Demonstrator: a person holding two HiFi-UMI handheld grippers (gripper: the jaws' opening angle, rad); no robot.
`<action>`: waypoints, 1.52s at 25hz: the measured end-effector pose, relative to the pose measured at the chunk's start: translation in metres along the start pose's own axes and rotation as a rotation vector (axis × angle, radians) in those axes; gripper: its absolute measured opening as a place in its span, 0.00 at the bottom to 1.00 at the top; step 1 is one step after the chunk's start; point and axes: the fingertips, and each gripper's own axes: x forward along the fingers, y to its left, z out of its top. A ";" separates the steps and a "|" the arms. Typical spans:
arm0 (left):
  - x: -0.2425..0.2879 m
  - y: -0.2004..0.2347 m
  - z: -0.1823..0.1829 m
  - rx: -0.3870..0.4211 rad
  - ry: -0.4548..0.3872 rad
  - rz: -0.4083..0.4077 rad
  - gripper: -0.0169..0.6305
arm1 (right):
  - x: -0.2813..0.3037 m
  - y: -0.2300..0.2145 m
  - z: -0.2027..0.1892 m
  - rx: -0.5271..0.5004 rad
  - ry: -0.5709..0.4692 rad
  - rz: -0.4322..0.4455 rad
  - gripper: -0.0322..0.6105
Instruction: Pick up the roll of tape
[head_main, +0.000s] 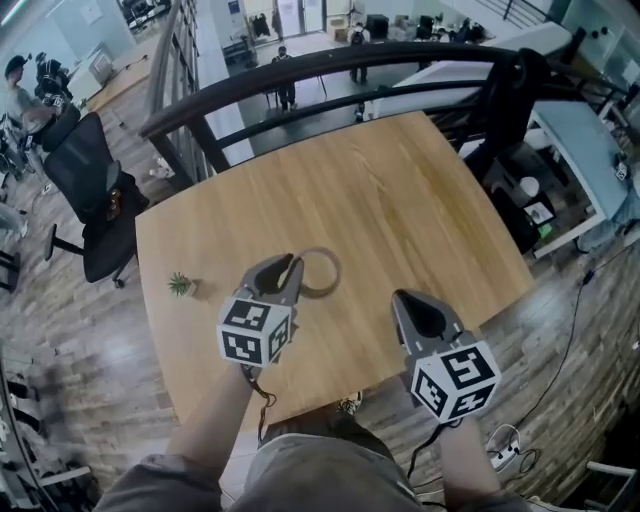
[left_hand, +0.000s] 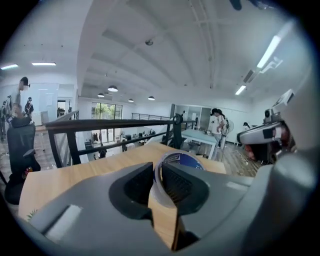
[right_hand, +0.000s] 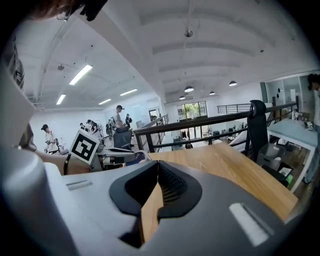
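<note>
Above the tabletop, my left gripper pinched the roll of tape, apparently lifted clear; my right gripper was closed, empty.

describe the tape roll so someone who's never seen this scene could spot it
Start at the wooden table by the black railing. Near its front edge the left tool pinches a thin ring, the roll of tape. It is the only hoop there; the small green plant to its left is spiky.

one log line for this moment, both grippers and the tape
left gripper: shut on roll of tape | right gripper: shut, empty | small plant: on table, near left edge
</note>
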 end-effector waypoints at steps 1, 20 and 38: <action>-0.009 -0.001 0.014 -0.001 -0.033 0.005 0.11 | -0.007 0.002 0.011 -0.007 -0.029 -0.001 0.07; -0.161 -0.040 0.136 0.061 -0.383 0.060 0.11 | -0.117 0.048 0.101 -0.137 -0.288 -0.015 0.07; -0.186 -0.066 0.122 0.092 -0.371 0.042 0.10 | -0.145 0.054 0.063 -0.121 -0.230 -0.012 0.07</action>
